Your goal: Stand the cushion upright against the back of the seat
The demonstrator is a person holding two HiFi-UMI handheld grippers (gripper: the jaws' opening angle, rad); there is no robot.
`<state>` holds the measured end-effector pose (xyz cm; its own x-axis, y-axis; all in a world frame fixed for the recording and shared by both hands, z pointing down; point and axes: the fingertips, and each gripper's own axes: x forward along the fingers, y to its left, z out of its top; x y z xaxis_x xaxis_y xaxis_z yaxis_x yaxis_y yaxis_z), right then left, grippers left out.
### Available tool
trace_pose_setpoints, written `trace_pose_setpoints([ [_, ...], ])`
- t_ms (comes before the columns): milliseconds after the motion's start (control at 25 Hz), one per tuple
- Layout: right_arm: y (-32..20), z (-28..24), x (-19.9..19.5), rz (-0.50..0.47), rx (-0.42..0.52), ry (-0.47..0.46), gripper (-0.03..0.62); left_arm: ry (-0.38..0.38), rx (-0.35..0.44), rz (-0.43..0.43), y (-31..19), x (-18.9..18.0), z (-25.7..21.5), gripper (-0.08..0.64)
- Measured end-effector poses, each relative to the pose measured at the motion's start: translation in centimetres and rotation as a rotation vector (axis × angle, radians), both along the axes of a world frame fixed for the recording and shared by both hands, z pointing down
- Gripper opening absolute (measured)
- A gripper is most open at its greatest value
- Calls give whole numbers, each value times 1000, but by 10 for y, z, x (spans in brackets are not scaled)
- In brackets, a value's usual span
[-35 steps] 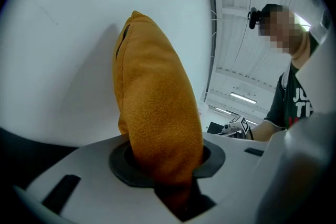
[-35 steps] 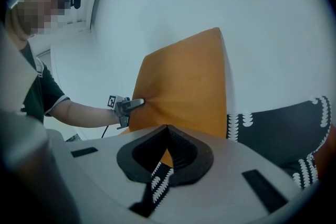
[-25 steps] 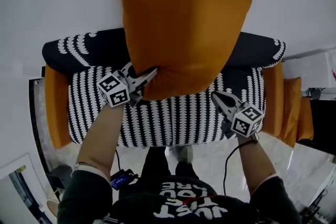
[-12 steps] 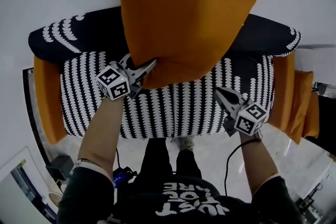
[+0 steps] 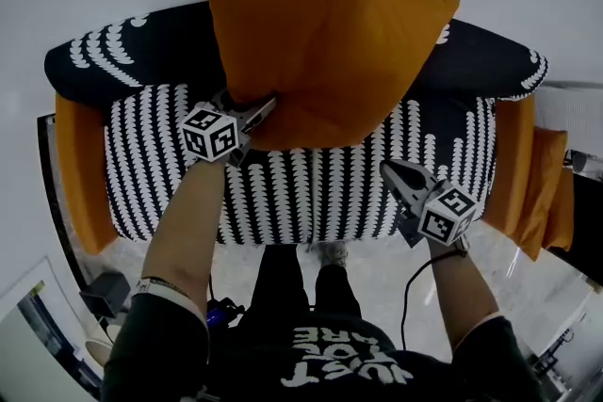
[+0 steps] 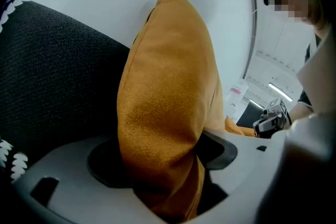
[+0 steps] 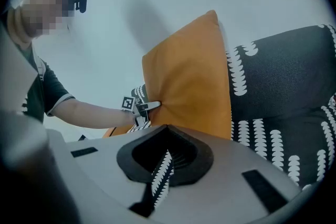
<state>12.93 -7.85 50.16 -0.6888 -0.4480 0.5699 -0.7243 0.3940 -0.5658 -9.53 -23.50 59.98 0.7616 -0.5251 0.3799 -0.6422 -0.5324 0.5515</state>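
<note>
head view, desk asks: why is the orange cushion [image 5: 330,42] up at 12 o'clock and not flat on the patterned seat [image 5: 320,193]?

photographer: it stands on its lower edge at the rear of the seat, leaning on the dark backrest [image 5: 141,56], which is upright, as the task wants. the left gripper [image 5: 267,104] sits at the cushion's 7 o'clock corner, likely to steady it while it settles.

desk: and the jaws?

photographer: left gripper view shows that corner between the left jaws, which have just been opening. the fabric fills the gap, but the hold looks slackened, not pinched. the right gripper [image 5: 386,168] hovers over the seat at the cushion's 5 o'clock, apart from it, its jaws drawn together on nothing. only seat fabric shows behind them. it looks parked in reserve, should the cushion tip.
</note>
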Motion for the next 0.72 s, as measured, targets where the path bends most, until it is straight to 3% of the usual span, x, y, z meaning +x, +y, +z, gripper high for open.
trace_pose_setpoints([
  [320,-12,-16,6,-8,28,0,25,-26,-71,-47,16,-13,-6,466],
  [520,-17,-34,10,-12,51,7,25,-54,-109,-145,30,-47,-15,468],
  [720,-22,-57,19,-8,89,8,25,-38,-95,-177,41,-71,-47,466],
])
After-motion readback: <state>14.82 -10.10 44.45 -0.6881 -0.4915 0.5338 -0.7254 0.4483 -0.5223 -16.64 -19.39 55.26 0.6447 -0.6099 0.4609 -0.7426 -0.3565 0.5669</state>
